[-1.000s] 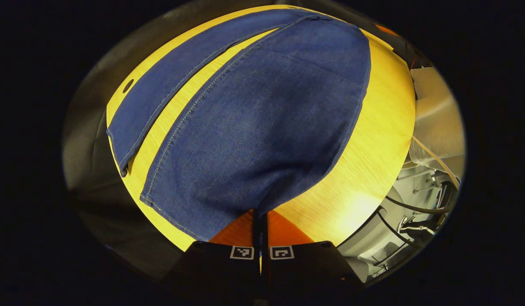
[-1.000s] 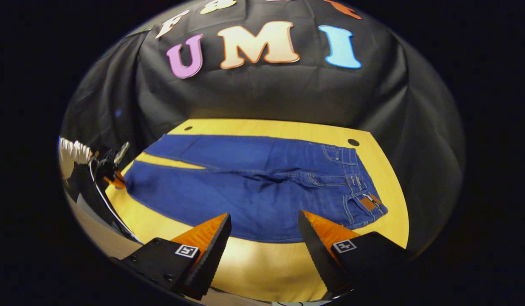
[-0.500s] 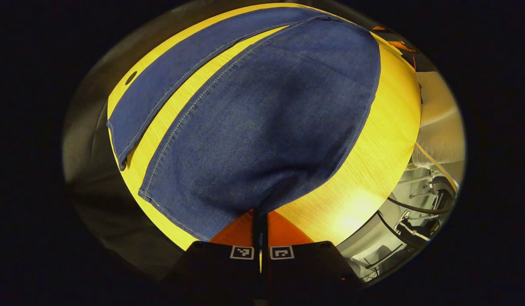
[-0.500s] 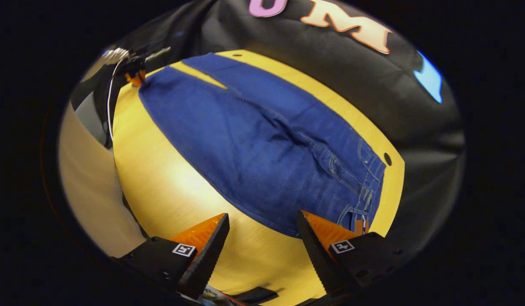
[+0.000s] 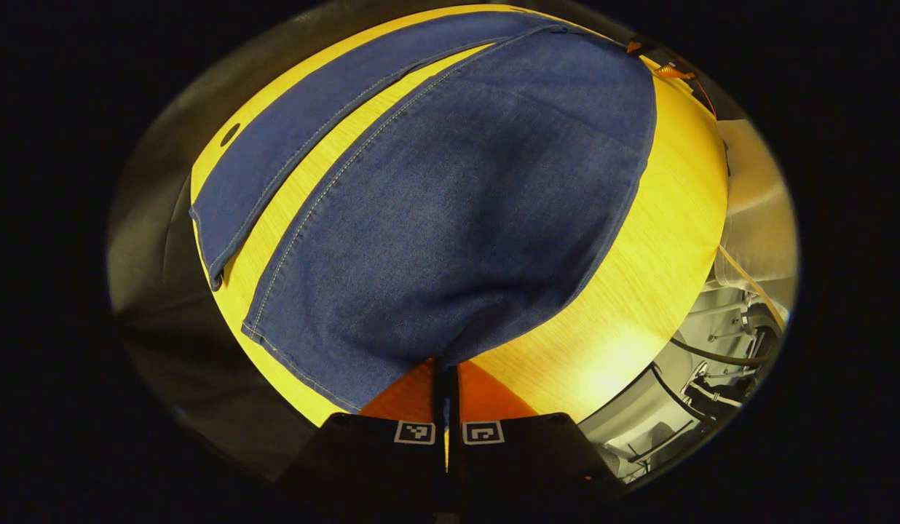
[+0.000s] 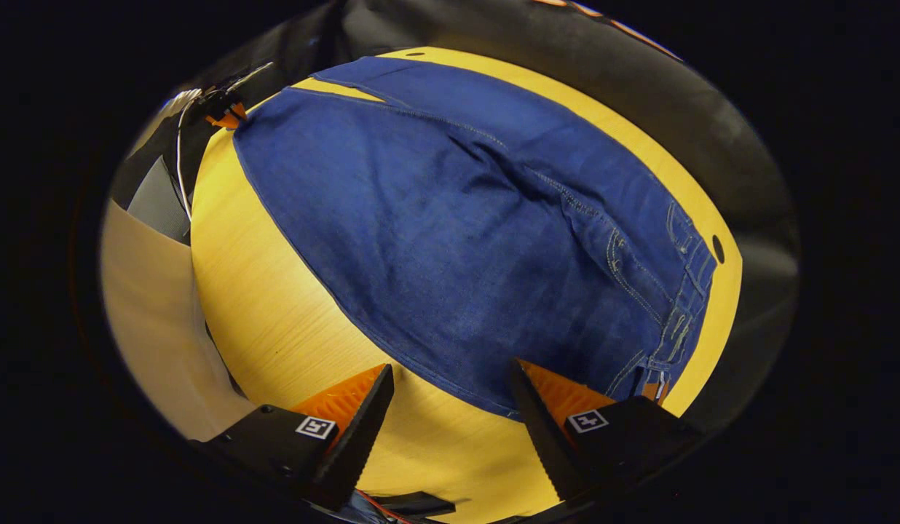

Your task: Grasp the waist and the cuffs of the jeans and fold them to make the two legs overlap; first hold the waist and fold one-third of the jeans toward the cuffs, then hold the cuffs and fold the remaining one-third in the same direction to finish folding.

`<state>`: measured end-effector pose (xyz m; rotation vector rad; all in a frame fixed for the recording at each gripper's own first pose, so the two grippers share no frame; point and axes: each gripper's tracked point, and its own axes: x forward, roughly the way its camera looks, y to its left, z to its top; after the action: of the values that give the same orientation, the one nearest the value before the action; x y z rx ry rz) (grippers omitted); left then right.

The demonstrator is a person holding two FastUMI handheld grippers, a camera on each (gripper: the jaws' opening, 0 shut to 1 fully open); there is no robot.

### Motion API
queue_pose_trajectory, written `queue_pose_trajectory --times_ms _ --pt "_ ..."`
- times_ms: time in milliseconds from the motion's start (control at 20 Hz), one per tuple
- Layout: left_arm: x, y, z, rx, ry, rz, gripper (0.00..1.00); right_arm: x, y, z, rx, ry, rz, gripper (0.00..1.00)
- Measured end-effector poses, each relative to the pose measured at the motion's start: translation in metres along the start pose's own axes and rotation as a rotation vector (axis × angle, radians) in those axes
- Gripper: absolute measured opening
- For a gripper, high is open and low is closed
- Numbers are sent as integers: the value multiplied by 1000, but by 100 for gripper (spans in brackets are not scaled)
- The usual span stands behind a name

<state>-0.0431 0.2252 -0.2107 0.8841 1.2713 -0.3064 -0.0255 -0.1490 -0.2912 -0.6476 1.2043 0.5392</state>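
The left hand-held gripper [image 5: 445, 371] has its fingers pressed together on the near cuff corner of the jeans [image 5: 450, 211], at the left end of the yellow bench [image 5: 639, 255]. The jeans lie flat along the bench, legs side by side with a strip of bench between them, waist at the right end. The right hand-held gripper [image 6: 450, 407] hovers with fingers apart over the near edge of the jeans [image 6: 479, 240] close to the waist.
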Motion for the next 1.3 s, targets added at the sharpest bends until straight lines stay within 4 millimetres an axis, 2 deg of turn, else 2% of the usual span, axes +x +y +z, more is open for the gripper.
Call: queue_pose_trajectory --times_ms 150,200,250,350,400,450,550,600,650,700,750,800,850,900,950,1000,1050,1150,1200,1250,1300 --pt "1 0 1 -3 -6 9 0 10 2 -6 -31 34 19 98" --pt "0 0 0 -4 -9 12 0 10 2 -6 -36 43 23 94" --pt "1 0 0 -3 -11 14 0 7 2 -5 -37 41 25 99" --pt "1 -1 2 -5 -17 18 0 8 2 -5 -38 49 25 98" --pt "1 -1 1 -6 -18 19 0 9 1 -5 -41 58 24 93" --pt "1 -1 1 -6 -19 20 0 9 1 -6 -36 63 21 99" --pt "1 0 2 -11 -18 18 0 8 2 -5 -38 74 21 97" --pt "2 1 2 -18 -18 16 0 8 1 -4 -49 76 22 88" --pt "3 2 3 -27 -20 14 0 9 -2 -1 -67 71 28 89" --pt "2 3 3 -35 -24 13 0 8 -6 2 -86 68 32 73" --pt "3 3 3 -39 -28 15 0 10 -13 4 -98 67 35 67" --pt "4 4 3 -37 -33 20 0 12 -18 7 -105 69 35 56" --pt "4 4 3 -36 -41 25 0 12 -20 11 -117 65 34 53" --pt "4 4 4 -38 -50 28 0 10 -22 16 -130 60 31 41" --pt "4 4 4 -44 -58 30 0 11 -27 19 -141 44 24 34" --pt "5 5 6 -53 -65 31 0 10 -30 23 -146 26 18 19" --pt "5 5 6 -63 -73 32 0 11 -28 19 -137 7 10 10" --pt "6 6 7 -84 -93 37 0 10 -28 12 -68 -2 -13 10" --pt "5 6 6 -97 -107 45 0 9 -30 13 -19 -7 -32 2" --pt "5 7 7 -114 -129 59 0 10 -30 13 22 -13 -52 5" --pt "5 9 9 -148 -168 83 0 9 -32 13 50 -30 -75 3"
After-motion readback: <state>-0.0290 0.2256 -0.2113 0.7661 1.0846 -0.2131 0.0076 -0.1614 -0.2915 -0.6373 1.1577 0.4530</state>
